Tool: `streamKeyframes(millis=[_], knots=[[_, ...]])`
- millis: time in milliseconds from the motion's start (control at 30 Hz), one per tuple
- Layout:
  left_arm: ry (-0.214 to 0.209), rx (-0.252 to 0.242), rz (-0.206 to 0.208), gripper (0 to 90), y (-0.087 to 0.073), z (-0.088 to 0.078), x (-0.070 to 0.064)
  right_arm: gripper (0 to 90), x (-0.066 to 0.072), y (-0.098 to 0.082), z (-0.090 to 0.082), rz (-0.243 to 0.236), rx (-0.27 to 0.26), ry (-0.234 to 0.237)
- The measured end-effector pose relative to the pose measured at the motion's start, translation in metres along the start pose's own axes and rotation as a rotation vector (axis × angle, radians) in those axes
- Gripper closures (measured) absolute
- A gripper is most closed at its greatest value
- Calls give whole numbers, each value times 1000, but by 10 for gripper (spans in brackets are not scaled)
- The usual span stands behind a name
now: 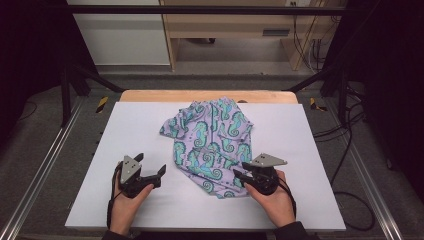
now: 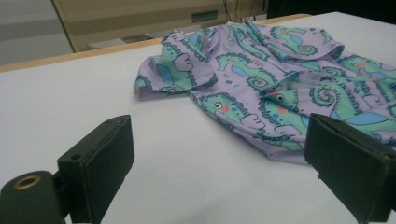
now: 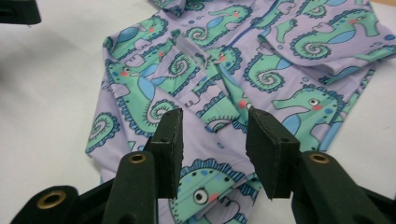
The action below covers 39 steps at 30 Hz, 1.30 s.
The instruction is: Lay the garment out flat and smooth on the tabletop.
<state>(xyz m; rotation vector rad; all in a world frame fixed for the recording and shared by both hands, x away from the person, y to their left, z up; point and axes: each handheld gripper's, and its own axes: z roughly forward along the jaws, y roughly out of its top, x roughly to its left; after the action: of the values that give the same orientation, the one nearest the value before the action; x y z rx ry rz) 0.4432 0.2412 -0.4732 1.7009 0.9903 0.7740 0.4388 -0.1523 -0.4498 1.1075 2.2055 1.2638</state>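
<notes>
A lilac child's garment (image 1: 212, 142) printed with green seahorses lies crumpled on the white table cover (image 1: 300, 150), middle to near right. My left gripper (image 1: 151, 164) rests low on the cover just left of the garment's near edge. In the left gripper view its jaws (image 2: 219, 135) stand wide open over bare cover, with the garment (image 2: 261, 79) ahead and reaching beside the right-hand jaw. My right gripper (image 1: 240, 171) is at the garment's near right corner. In the right gripper view its jaws (image 3: 214, 119) stand apart above the fabric (image 3: 233, 60), and a gap shows on both sides.
The table's wooden far edge (image 1: 150, 95) lies behind the garment. Black frame posts (image 1: 67, 85) and metal rails (image 1: 40, 170) flank the table. Wooden furniture (image 1: 225, 25) and cables (image 1: 350, 135) sit beyond and to the right. Bare cover stretches to the left.
</notes>
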Motion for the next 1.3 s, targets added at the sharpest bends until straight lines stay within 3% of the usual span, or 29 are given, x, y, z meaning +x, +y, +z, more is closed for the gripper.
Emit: streamKeyframes(millis=[67,167,333,433,500,600,667,767,967,1167,1300], knots=[[7,-8,-21,87,-1,-1,3,542,2,-4,0,-4,5,4],[23,-13,-20,88,-1,-3,5,522,9,-12,-1,-16,20,26],[31,-8,-30,89,-2,-4,6,452,19,-26,4,-78,73,35],[23,-23,-40,90,-1,-6,9,447,21,-31,9,-91,92,33],[30,-31,-47,96,-1,-8,12,523,23,-33,12,-97,102,26],[37,-32,-61,98,-2,-9,16,744,22,-34,15,-103,111,22],[39,-29,-68,103,-2,-10,18,835,22,-32,15,-100,102,30],[31,-24,-80,112,-1,-11,19,866,25,-28,12,-84,80,59],[17,-16,-86,128,1,-13,17,869,49,-15,20,-88,68,168],[-1,-13,-88,140,4,-15,15,873,82,-5,46,-81,85,271],[-8,-14,-91,148,6,-16,15,872,112,3,66,-104,106,329]])
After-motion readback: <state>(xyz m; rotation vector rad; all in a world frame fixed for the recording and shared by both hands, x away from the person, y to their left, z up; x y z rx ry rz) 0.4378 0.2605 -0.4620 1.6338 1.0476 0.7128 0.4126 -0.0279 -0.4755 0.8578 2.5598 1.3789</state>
